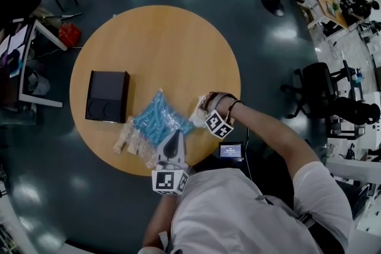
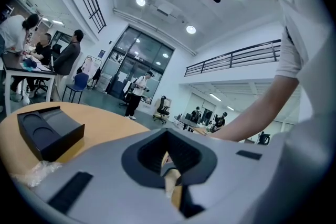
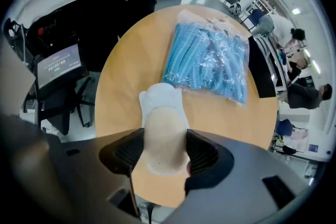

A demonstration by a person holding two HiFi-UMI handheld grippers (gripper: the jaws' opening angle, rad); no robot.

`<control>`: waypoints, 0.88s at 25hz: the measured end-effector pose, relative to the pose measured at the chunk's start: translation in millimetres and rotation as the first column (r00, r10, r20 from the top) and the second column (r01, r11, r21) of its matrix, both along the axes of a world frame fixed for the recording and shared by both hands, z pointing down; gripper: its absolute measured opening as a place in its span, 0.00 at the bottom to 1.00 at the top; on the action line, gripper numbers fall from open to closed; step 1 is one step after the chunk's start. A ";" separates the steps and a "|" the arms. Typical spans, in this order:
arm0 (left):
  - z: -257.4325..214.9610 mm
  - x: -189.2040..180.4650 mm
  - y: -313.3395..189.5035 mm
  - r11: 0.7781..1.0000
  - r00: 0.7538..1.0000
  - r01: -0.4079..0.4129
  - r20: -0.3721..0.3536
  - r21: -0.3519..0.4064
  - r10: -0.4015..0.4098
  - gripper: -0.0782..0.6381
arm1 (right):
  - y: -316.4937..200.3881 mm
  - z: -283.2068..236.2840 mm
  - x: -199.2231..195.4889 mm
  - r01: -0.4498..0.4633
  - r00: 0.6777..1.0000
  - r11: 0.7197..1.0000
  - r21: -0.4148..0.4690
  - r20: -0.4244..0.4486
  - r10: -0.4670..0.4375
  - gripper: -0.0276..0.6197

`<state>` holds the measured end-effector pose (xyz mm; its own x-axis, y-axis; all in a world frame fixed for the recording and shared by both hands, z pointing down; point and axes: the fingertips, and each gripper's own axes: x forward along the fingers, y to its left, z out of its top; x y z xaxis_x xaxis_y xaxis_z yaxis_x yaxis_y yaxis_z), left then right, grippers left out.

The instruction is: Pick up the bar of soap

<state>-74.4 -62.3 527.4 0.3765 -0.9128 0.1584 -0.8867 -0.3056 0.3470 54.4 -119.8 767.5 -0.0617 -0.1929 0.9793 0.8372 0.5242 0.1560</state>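
I count one round wooden table (image 1: 172, 38), one black box (image 1: 107, 95), one clear bag of blue pieces (image 1: 156, 119), one smaller clear packet (image 1: 128, 141) of pale pieces, and one bar of soap (image 3: 164, 126). My grippers number two: left gripper (image 2: 169, 165) and right gripper (image 3: 163, 152).

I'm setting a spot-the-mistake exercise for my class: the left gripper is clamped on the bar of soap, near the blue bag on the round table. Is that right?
Not quite. It is the right gripper that is clamped on the bar of soap, as the right gripper view shows. It is near the blue bag on the round table.
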 end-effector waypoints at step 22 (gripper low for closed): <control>0.0 -5.9 -0.5 1.000 1.000 -0.017 0.022 -0.002 0.017 0.12 | 42.2 -220.0 -31.0 -0.112 -0.344 0.191 -0.975 0.218 0.913 0.45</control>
